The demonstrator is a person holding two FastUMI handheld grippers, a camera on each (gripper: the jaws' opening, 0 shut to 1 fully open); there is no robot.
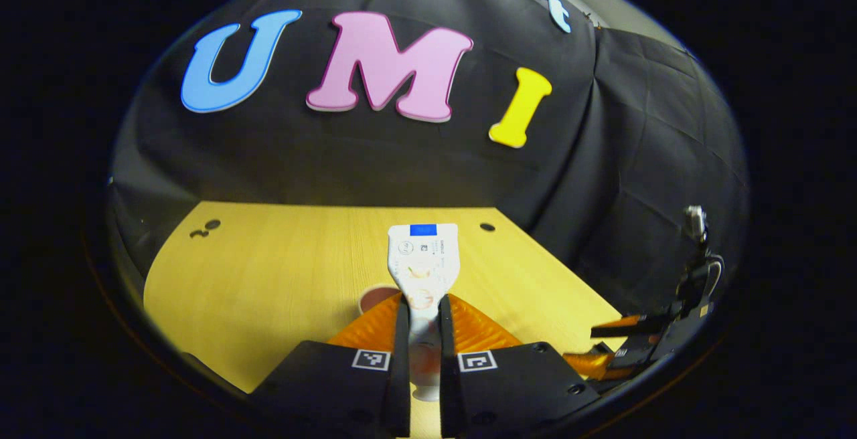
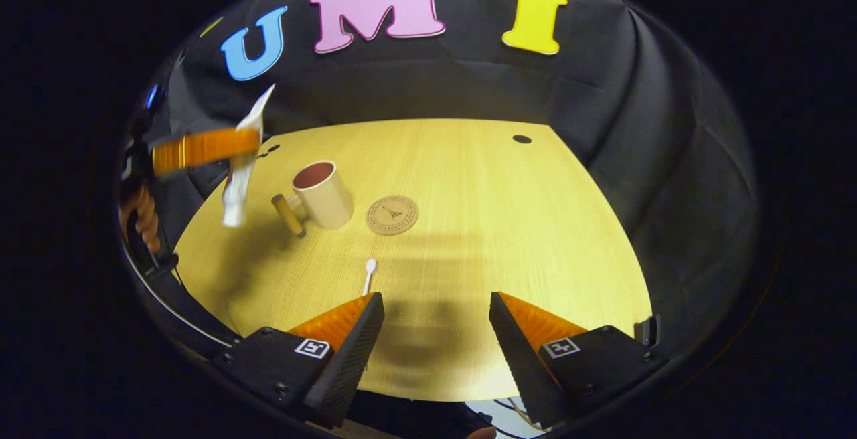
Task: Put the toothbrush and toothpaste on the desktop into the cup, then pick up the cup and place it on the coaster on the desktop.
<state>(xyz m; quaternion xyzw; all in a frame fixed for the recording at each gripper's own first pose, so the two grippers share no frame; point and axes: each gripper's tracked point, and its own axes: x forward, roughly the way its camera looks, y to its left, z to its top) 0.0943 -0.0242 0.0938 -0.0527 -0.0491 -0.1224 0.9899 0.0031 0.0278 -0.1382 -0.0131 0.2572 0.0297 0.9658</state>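
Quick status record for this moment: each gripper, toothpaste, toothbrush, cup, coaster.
left gripper: shut on toothpaste, held up above the desk
right gripper: open, holding nothing, above the desk's near edge
toothbrush: lying on desk beside right gripper
cup: upright, nothing visible inside
coaster: bare, right of cup

The desktop (image 2: 469, 225) is seen as pale wood-grain laminate, smooth with a soft sheen; the booth's wall (image 1: 402, 171) is made of black matt cloth, creased in folds; the toothpaste (image 1: 423, 258) tube is shown as glossy white plastic, smooth and printed; the cup (image 2: 324, 193) looks like matt cream ceramic, its inside a duller pinkish tone, and its handle appears to be wood; the coaster (image 2: 392, 215) seems to be matt cork or wood, lightly engraved; the toothbrush (image 2: 369, 274) is presented as smooth white plastic.
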